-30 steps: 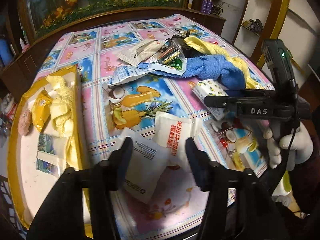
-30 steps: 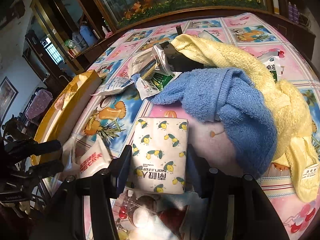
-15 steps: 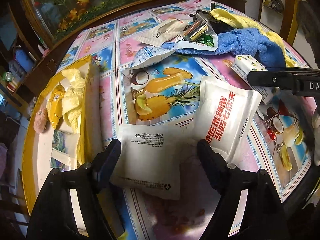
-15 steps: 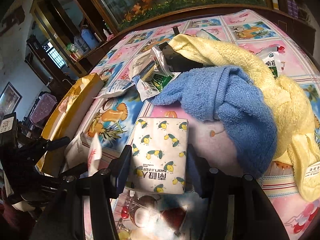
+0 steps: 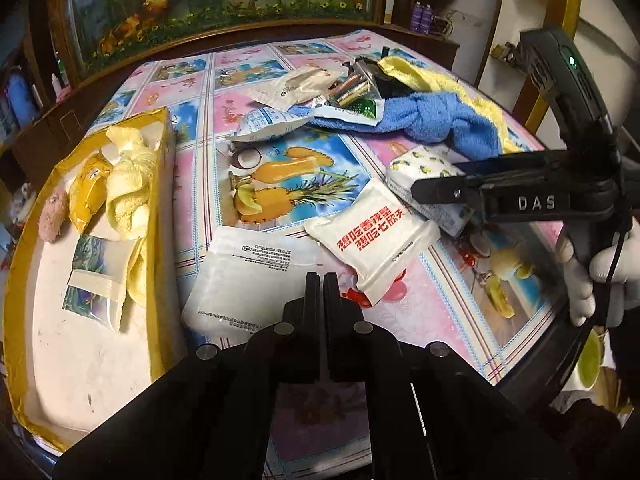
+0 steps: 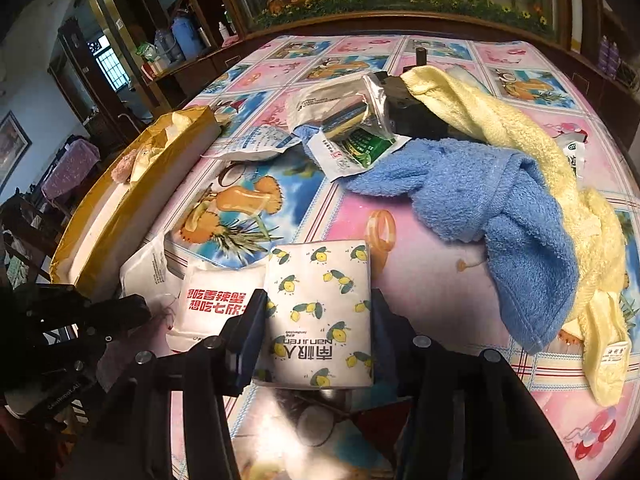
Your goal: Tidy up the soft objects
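My left gripper is shut and empty, its tips above the edge of a flat white packet near the table's front. A white pouch with red characters lies just right of it. My right gripper is open, its fingers on either side of a lemon-print tissue pack, which lies on the table. A blue towel and a yellow towel lie in a heap to the right. A gold-rimmed tray at the left holds a yellow cloth and small packets.
Several snack packets and a black object lie at the far side of the heap. The table has a fruit-print cloth. The table's front edge is close below both grippers. A wooden cabinet stands behind.
My left gripper has closed from wide open to shut, with nothing between its fingers, and has pulled back a little. The right gripper stays open around the tissue pack.
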Motion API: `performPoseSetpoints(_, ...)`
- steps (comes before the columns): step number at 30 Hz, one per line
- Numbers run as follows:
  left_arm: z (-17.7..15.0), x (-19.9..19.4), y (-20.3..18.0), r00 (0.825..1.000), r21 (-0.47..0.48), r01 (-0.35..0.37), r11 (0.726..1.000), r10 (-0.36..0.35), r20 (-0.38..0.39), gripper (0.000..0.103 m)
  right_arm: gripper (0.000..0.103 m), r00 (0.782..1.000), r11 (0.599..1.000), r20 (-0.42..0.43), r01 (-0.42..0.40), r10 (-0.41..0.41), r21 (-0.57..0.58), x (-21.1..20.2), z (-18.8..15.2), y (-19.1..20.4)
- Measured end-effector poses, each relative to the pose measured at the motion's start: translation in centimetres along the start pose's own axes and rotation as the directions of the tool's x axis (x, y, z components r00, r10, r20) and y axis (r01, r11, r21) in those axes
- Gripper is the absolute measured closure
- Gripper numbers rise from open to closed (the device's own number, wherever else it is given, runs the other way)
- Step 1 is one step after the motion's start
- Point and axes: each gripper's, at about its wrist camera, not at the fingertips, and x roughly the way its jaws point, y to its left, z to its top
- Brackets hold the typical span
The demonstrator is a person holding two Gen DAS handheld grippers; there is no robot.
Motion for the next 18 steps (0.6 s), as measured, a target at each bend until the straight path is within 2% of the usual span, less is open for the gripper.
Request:
performPoseSetpoints(3,-0.1,-1.8,0.8,0.999,-0.027,0.029,0.999,-0.028,0.041,0.100,0.054,1.000,1.000,0.012,0.004,-0.004,-0.014,-0.8,-0.4,0.8)
performPoseSetpoints(5,-0.3,-2.6,0.9,0.999,-0.015,0.014,1.000,-0.013,0.047,0.100,0.054,1.000,1.000,0.025,0.019,-0.019,-0.011,-1.4,-0.6,0.8)
performPoseSetpoints(8,-0.2,-3.1,1.0,0.998,-0.017,0.035,0.999,-0.034,0.047,0.100,0.054,1.000,1.000,0.030,0.008,-0.009,0.019,-1.8,-0.9,0.1)
performPoseSetpoints(10,0.4,-2.9,0.5,0.996,-0.004,0.070,0.998,-0.070,0.048,0.093,0.054,1.000,0.999,0.027,0.005,-0.006,0.039,-1.8,-1.0,-0.4)
performPoseSetpoints(11,0.8,-2.6,0.0,0.995,0.009,0.093,0.996,-0.093,0.038,0.081,0.054,1.000,0.999,0.025,0.000,-0.001,0.050,-1.8,-1.1,-0.7)
performPoseSetpoints(12,1.2,-2.1,-0.7,0.993,0.038,0.113,0.993,-0.114,0.027,0.062,0.054,1.000,0.998,0.024,-0.007,0.005,0.060,-1.9,-1.2,-0.9)
performPoseSetpoints(14,2.1,-1.0,-2.5,0.994,0.147,0.105,0.984,-0.108,0.016,0.042,0.054,1.000,0.997,0.023,-0.014,0.013,0.072,-2.1,-1.6,-1.2)
performPoseSetpoints(16,3.0,0.6,-4.0,1.000,0.265,0.029,0.964,-0.031,0.003,0.042,0.054,0.999,0.996,0.018,-0.030,0.029,0.086,-2.3,-2.0,-1.7)
performPoseSetpoints(18,3.5,2.3,-5.1,0.999,0.357,-0.008,0.934,0.019,-0.027,0.042,0.054,0.999,0.994,0.015,-0.052,0.051,0.097,-2.7,-2.5,-2.0)
